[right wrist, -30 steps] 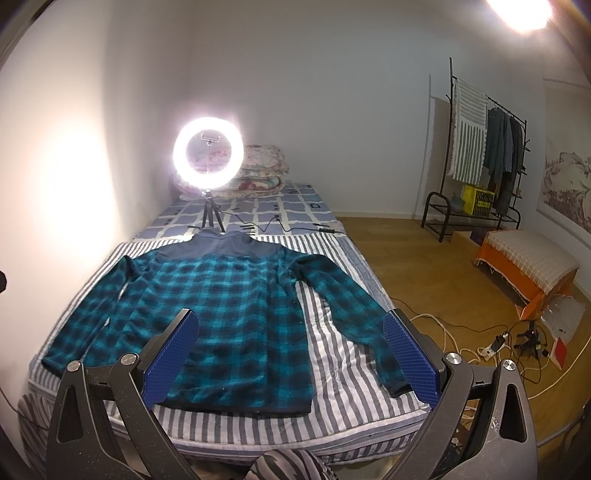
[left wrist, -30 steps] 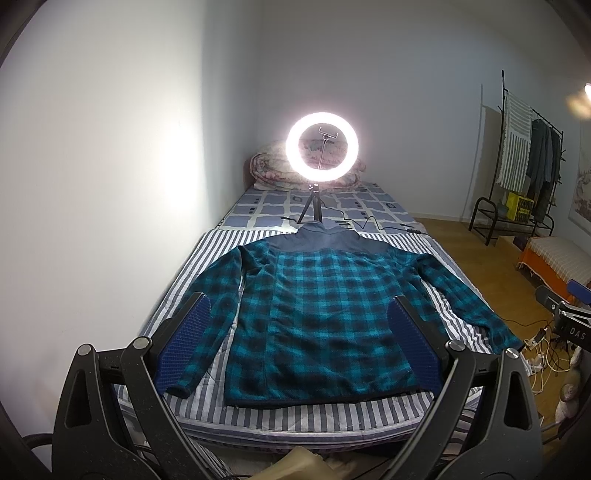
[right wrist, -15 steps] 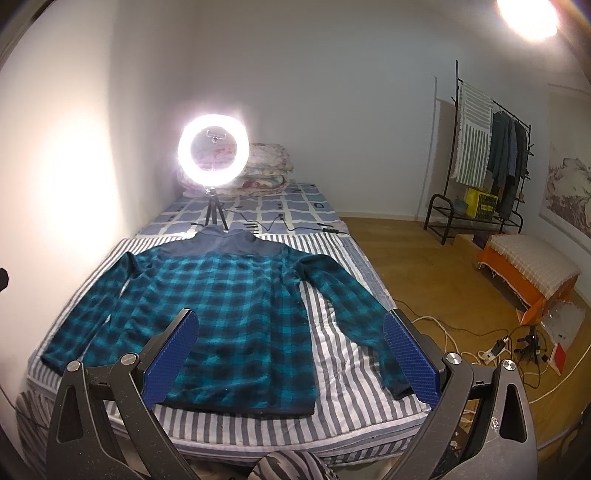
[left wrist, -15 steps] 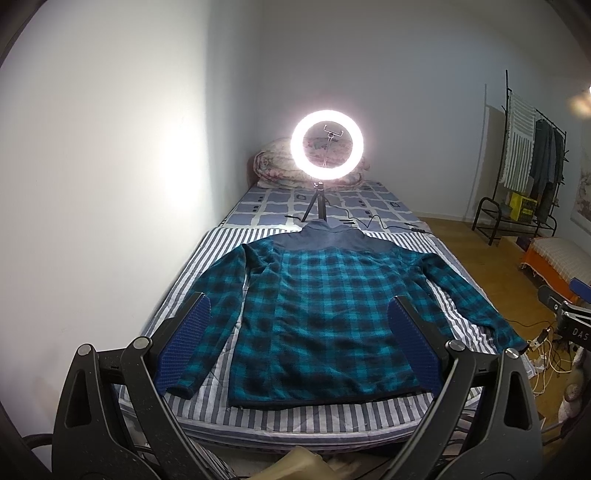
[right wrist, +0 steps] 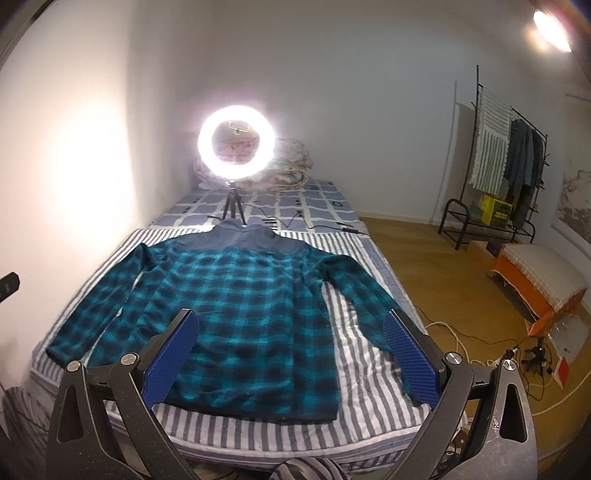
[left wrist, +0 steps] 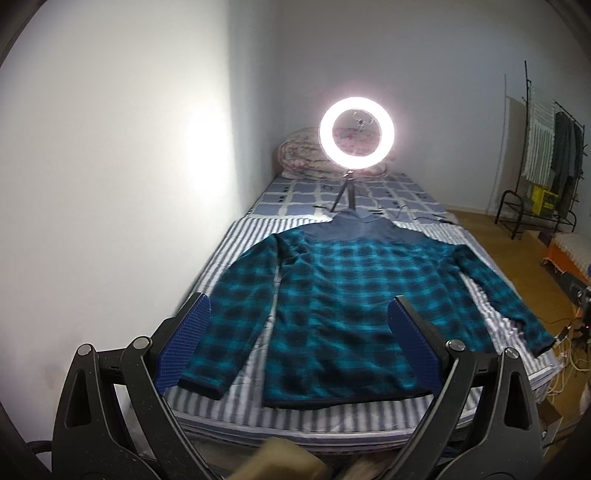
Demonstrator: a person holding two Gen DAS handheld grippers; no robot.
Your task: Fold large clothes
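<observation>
Teal plaid fleece shirt (left wrist: 347, 306) spread flat, sleeves out, on striped sheet (left wrist: 332, 413) at near end of bed (right wrist: 317, 206); left tool (left wrist: 295, 354) and right tool (right wrist: 291, 354) both spread wide, empty, hovering short of hem. Risks: pinching sheet along with fleece, thick fabric slipping from pads, right cuff (right wrist: 415, 397) at mattress edge sliding off, collar close to ring light (right wrist: 236, 142) tripod and cable. Left view alone shows left cuff (left wrist: 199, 387) close; right view alone shows floor cords (right wrist: 480, 343), ceiling lamp (right wrist: 550, 24).
</observation>
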